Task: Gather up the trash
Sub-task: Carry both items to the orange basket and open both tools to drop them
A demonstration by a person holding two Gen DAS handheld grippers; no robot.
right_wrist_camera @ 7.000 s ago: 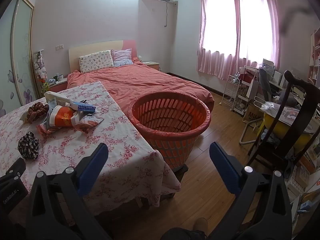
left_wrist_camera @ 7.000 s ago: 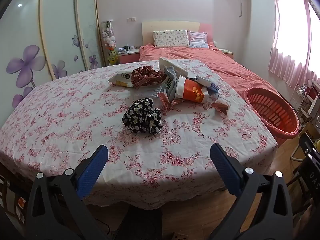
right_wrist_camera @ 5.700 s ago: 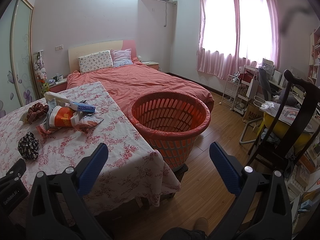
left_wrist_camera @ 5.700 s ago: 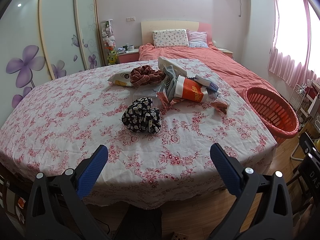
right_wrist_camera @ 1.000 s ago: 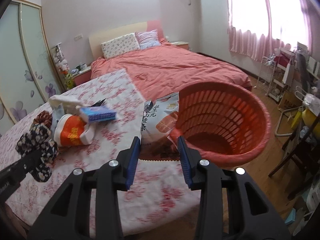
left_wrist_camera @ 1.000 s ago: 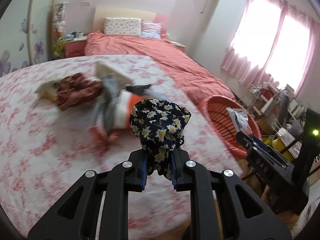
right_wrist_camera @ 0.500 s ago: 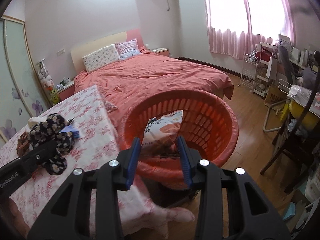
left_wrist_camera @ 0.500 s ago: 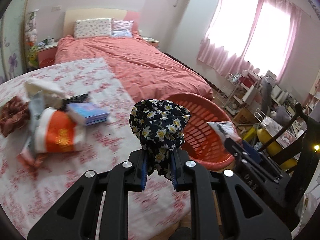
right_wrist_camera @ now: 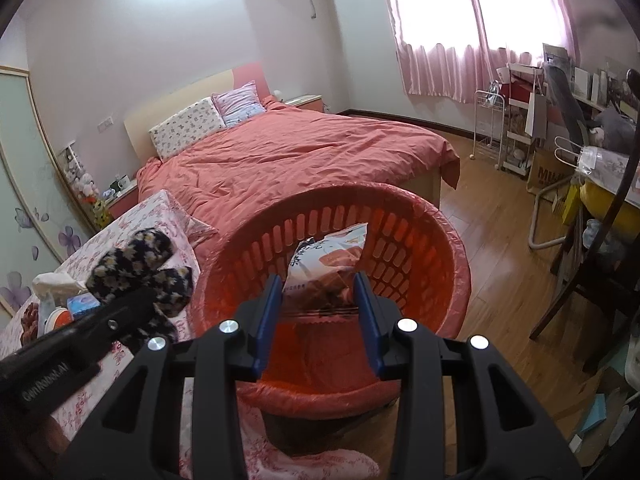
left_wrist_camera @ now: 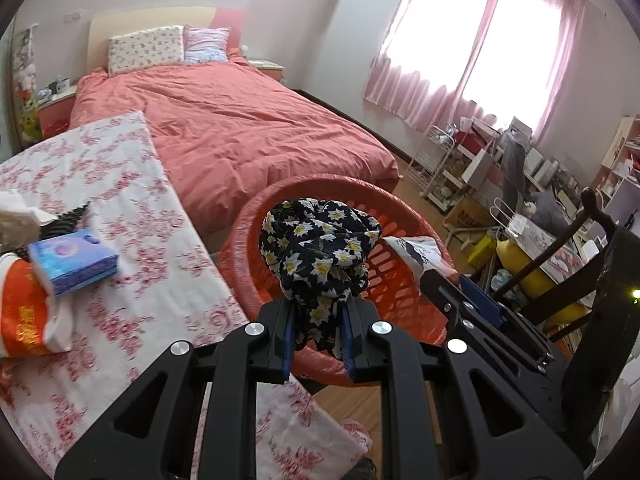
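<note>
My left gripper [left_wrist_camera: 316, 332] is shut on a black daisy-print cloth bundle [left_wrist_camera: 320, 248] and holds it over the near rim of the red basket [left_wrist_camera: 240, 248]. My right gripper [right_wrist_camera: 318, 304] is shut on a white and orange snack bag [right_wrist_camera: 328, 264] and holds it above the inside of the red basket [right_wrist_camera: 440, 240]. The left gripper and its bundle [right_wrist_camera: 140, 268] also show at the left of the right wrist view. The right gripper [left_wrist_camera: 472, 300] with the bag shows at the right of the left wrist view.
The floral-cloth table [left_wrist_camera: 132, 184] still carries a blue tissue pack [left_wrist_camera: 72, 260], an orange and white bag [left_wrist_camera: 28, 312] and other litter. A bed [left_wrist_camera: 240, 128] lies behind the basket. A dark wooden chair [right_wrist_camera: 600, 272] and cluttered shelves [right_wrist_camera: 520, 128] stand to the right.
Both grippers have moved right, away from the table and toward the basket. The snack bag now hangs over the basket's inside and the cloth bundle is over its rim.
</note>
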